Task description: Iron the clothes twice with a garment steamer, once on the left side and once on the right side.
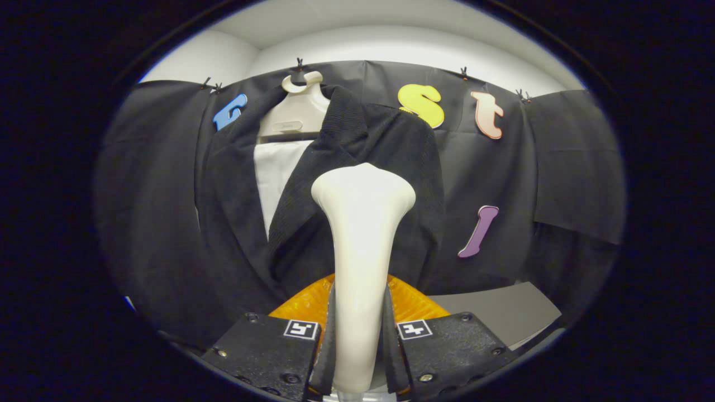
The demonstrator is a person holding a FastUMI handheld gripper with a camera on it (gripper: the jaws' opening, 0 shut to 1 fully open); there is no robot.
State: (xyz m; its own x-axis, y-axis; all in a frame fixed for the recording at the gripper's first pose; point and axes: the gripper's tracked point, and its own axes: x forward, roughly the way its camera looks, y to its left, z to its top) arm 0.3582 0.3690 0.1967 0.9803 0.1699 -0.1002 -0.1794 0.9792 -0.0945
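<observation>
My gripper (357, 340) is shut on the handle of a cream-white garment steamer (362, 223), both black fingers (327, 346) pressing its narrow stem. The steamer stands upright between the fingers, and its wide head reaches up in front of the clothes. Just beyond it hangs a black jacket (234, 212) on a cream hanger (294, 111), open at the collar over a white shirt (276, 173). The steamer head is level with the jacket's right lapel and chest; whether it touches the cloth is unclear.
An orange rounded object (410, 301) lies right behind the fingers, at the steamer's foot. A grey tabletop (503, 312) stretches to the right below the jacket's hem. Black cloth covers the wall behind.
</observation>
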